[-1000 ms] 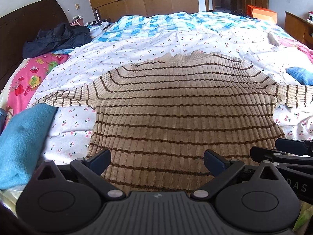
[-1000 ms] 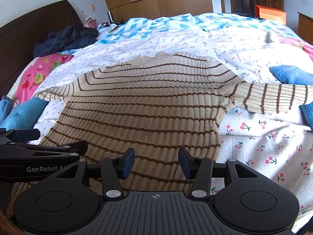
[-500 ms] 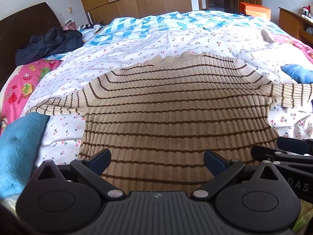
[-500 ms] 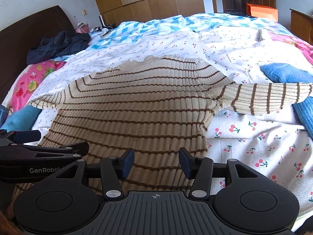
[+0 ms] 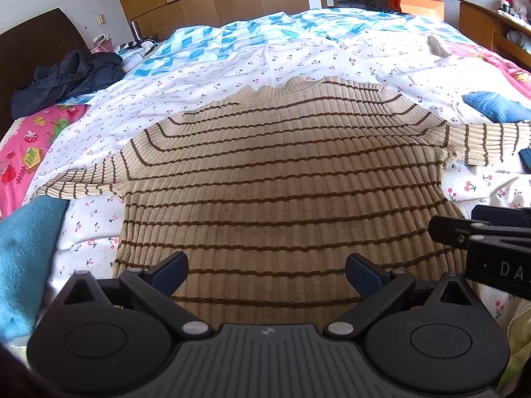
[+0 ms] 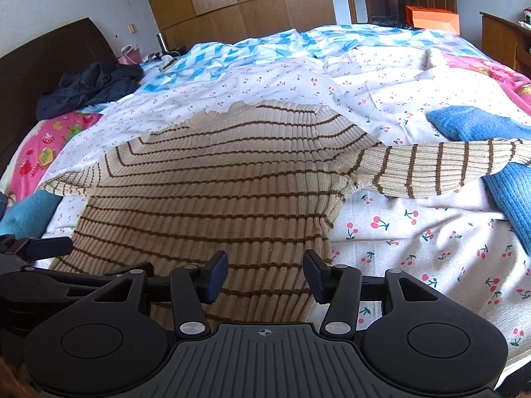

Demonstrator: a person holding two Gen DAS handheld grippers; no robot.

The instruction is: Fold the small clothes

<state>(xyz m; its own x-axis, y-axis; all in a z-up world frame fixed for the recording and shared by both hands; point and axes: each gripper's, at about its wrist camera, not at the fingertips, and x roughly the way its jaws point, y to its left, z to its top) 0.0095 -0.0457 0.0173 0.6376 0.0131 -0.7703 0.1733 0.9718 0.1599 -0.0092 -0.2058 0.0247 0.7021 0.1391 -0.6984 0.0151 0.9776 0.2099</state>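
Observation:
A beige ribbed sweater with thin brown stripes [image 5: 282, 179] lies flat on the bed, sleeves spread out to both sides, collar at the far end. It also shows in the right wrist view [image 6: 212, 192]. My left gripper [image 5: 265, 273] is open and empty, hovering over the sweater's bottom hem near its middle. My right gripper [image 6: 265, 275] is open and empty over the hem's right corner. Each gripper appears at the edge of the other's view.
The bed has a white cherry-print sheet [image 6: 415, 238]. A teal cloth [image 5: 23, 252] lies at the left, blue knitwear [image 6: 497, 156] under the right sleeve, dark clothes [image 5: 66, 79] far left by the headboard. Wardrobes stand behind.
Both grippers have drifted slightly to the left and risen a little over the hem. Both stay open. The sweater has not moved.

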